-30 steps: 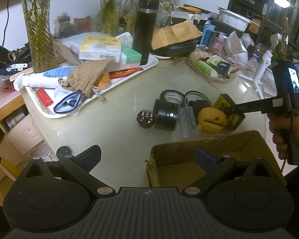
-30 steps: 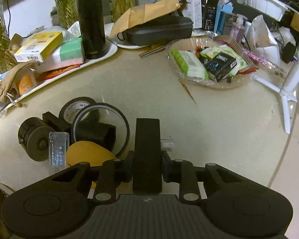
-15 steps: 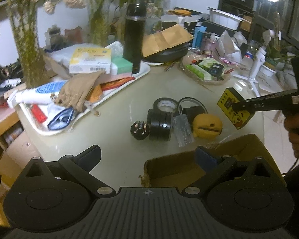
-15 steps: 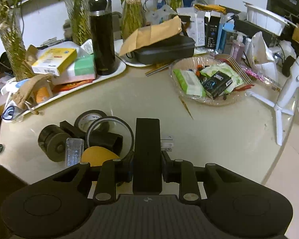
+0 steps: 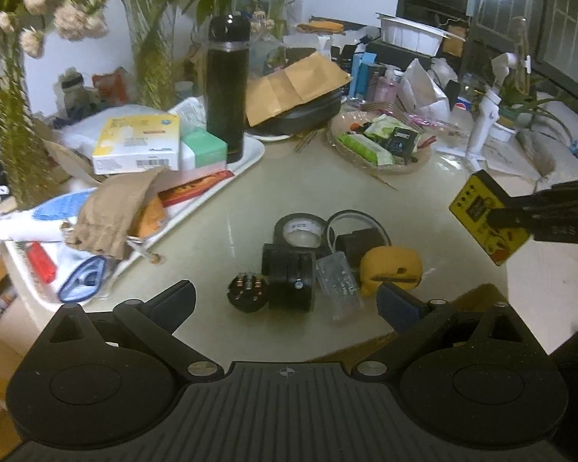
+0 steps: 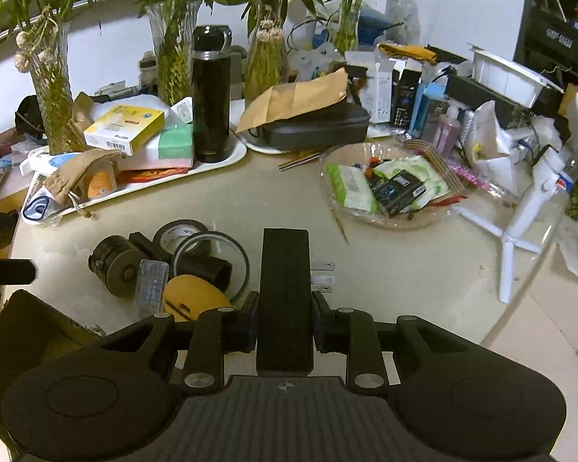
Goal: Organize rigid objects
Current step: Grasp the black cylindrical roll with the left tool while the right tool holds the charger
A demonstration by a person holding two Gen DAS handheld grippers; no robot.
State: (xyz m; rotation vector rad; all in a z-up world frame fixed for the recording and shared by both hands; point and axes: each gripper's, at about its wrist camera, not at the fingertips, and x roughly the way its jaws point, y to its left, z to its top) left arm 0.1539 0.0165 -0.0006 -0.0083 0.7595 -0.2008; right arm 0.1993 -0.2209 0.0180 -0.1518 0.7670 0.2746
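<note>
My right gripper [image 6: 285, 319] is shut on a yellow-faced black plug-in device [image 5: 487, 215], seen edge-on with metal prongs in the right wrist view [image 6: 285, 288], held in the air above the table's right side. My left gripper [image 5: 287, 300] is open and empty, above the table's near edge. On the table lies a cluster: black tape roll [image 5: 298, 229], thin ring [image 5: 356, 219], black cylinder [image 5: 291, 279], round black connector [image 5: 247, 292], clear plastic case [image 5: 337, 283], yellow tape measure [image 5: 391, 273]. A cardboard box [image 5: 478, 298] sits at the near edge, mostly hidden by my left gripper.
A white tray [image 5: 250, 154] with boxes, a black thermos [image 5: 227, 88] and a brown pouch lies at the left. A clear bowl of packets [image 5: 381, 142] and a white tripod [image 5: 483, 123] stand at the right. Vases with plants line the back.
My right gripper has risen with the yellow-faced device, up and away from the cluster. My left gripper has pulled up and back, so the cardboard box has dropped mostly out of its view.
</note>
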